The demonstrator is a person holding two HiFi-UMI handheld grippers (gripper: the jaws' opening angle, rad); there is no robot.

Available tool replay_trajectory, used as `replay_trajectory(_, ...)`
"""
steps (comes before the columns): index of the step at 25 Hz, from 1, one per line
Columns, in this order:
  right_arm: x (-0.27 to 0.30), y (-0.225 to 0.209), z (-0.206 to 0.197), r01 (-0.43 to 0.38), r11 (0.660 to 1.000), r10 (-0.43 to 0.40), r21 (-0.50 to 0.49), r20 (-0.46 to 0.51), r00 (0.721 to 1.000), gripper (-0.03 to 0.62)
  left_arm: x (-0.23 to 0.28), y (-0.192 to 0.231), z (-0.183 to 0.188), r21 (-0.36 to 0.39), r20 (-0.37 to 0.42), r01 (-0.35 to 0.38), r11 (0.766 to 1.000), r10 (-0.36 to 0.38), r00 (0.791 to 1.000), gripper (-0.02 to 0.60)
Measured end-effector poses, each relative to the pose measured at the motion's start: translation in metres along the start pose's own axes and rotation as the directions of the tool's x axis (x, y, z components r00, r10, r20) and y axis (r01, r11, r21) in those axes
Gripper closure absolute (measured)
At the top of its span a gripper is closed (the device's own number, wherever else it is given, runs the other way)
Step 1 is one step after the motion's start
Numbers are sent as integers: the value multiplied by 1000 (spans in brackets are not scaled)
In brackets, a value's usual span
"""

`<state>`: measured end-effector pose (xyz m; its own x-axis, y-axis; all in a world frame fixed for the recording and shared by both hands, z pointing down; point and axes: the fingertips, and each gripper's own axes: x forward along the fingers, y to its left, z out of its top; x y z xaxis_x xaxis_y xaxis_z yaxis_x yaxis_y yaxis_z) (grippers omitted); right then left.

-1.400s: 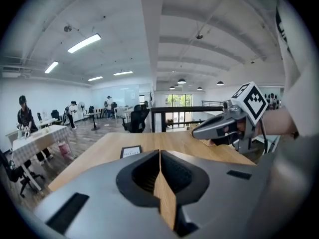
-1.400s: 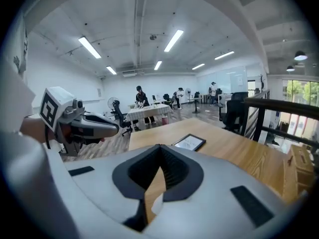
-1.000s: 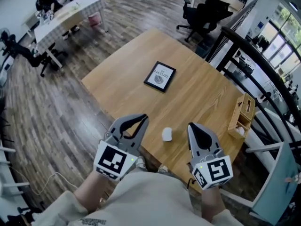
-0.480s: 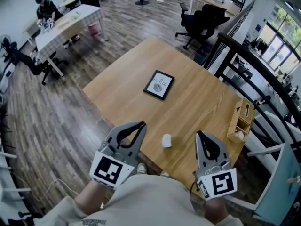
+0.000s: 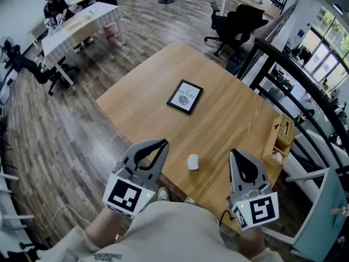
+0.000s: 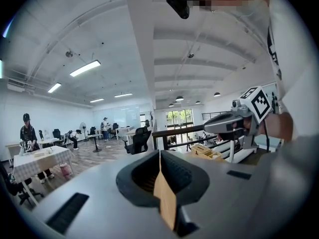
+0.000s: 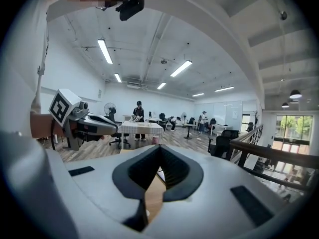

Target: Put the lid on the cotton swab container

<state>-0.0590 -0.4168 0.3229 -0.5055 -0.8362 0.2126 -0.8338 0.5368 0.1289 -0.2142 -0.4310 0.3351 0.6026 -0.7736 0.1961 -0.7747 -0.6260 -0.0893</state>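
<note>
A small white rounded object point(image 5: 193, 162) sits on the wooden table point(image 5: 229, 113) near its front edge; it is too small to tell the lid from the cotton swab container. My left gripper point(image 5: 162, 143) hovers just left of it, jaws shut with nothing in them. My right gripper point(image 5: 234, 153) hovers just right of it, also shut and empty. Both are held close to my body. The left gripper view has its shut jaws pointing level across the room, with the right gripper point(image 6: 234, 123) beside them. The right gripper view catches the left gripper point(image 7: 87, 124).
A black-framed picture point(image 5: 185, 97) lies flat mid-table. A wooden organizer point(image 5: 280, 137) stands at the table's right edge, beside a black railing point(image 5: 305, 86). Office chairs point(image 5: 234, 15) stand beyond the far corner. A person sits at a checked table point(image 5: 76, 23) far left.
Both grippers have drawn back a little toward my body, the right one moving right and down. Their jaws stay shut. The white object has not moved.
</note>
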Motion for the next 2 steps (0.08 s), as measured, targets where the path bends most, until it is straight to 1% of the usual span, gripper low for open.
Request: replay_trajectory(2, 0, 1, 2, -5, 1000, 5, 9, 3, 1000, 568, -1, 1, 1, 0, 2, -3, 1000, 3, 1000, 555)
